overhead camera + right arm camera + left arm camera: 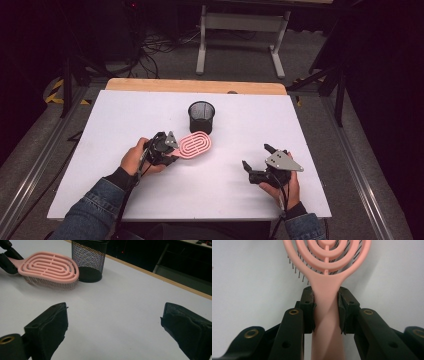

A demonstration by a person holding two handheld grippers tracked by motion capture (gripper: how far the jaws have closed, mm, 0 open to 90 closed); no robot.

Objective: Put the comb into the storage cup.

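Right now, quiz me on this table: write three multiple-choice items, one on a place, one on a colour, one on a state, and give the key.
1. Where does the mesh cup stand relative to the hairbrush?
A. On the far side of it, close by
B. At the near edge of the table
C. Beside the right gripper

2. What colour is the hairbrush?
A. Blue
B. Pink
C. Green

3. How do the two grippers stand?
A. Both shut on the brush
B. Left gripper open, right gripper shut on the cup
C. Left shut on the brush handle, right open with nothing between its jaws

Key: 1 A, the high view shows the cup just beyond the brush head. 2 B, the brush is pink in all three views. 3 C, the left gripper view shows the handle clamped between the jaws, and the right gripper view shows its jaws wide apart over the bare white table.
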